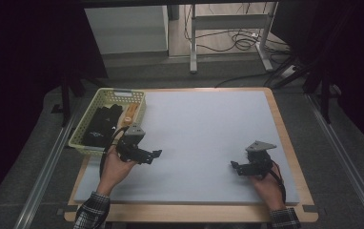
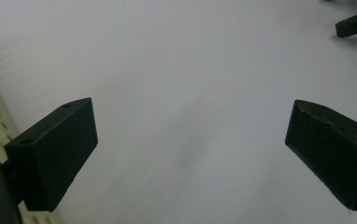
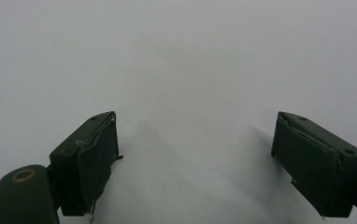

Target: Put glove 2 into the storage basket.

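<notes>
1. My right hand-held gripper [image 1: 236,166] hovered near the surface's [image 1: 204,129] front right, jaws spread wide, gripping nothing.
2. My left hand-held gripper [image 1: 157,153] sat at front left, jaws likewise wide apart and empty.
3. Just beyond it, at the left edge, stood the yellow basket [image 1: 87,123] holding dark items [image 1: 101,121].
</notes>
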### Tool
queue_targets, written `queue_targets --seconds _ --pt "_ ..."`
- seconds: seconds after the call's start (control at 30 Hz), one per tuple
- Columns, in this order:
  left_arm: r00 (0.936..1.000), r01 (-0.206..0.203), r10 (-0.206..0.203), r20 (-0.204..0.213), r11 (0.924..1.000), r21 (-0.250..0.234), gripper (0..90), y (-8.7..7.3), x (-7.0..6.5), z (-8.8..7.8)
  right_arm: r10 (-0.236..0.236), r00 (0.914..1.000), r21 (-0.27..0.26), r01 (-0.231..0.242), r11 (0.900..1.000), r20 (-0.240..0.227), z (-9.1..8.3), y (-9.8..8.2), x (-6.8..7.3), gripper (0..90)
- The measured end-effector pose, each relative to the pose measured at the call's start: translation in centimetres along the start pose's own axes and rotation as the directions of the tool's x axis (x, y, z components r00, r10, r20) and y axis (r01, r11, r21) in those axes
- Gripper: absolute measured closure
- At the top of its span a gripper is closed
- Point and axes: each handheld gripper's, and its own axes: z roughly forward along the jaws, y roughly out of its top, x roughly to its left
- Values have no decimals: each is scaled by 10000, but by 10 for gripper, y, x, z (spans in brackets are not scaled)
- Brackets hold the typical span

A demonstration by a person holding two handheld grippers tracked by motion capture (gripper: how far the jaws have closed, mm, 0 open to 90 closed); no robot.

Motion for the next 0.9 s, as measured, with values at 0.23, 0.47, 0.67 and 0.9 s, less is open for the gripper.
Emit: queue_targets --seconds 0.23,0.47,0.67,0.9 --pt "9996 -234 233 142 9997 61 28 -7 -14 12 -1 10000 -4 1 10000 0 0 0 0 146" --pt "9983 -490 484 333 9986 187 28 -16 -27 28 -2 10000 -5 2 10000 1 0 0 0 146" --pt "9972 -586 573 490 9979 260 28 -23 -35 39 1 10000 -5 -1 10000 1 0 0 0 146" --pt "9964 -552 525 665 9977 399 28 -33 -39 50 2 10000 -4 -2 10000 5 0 0 0 146"
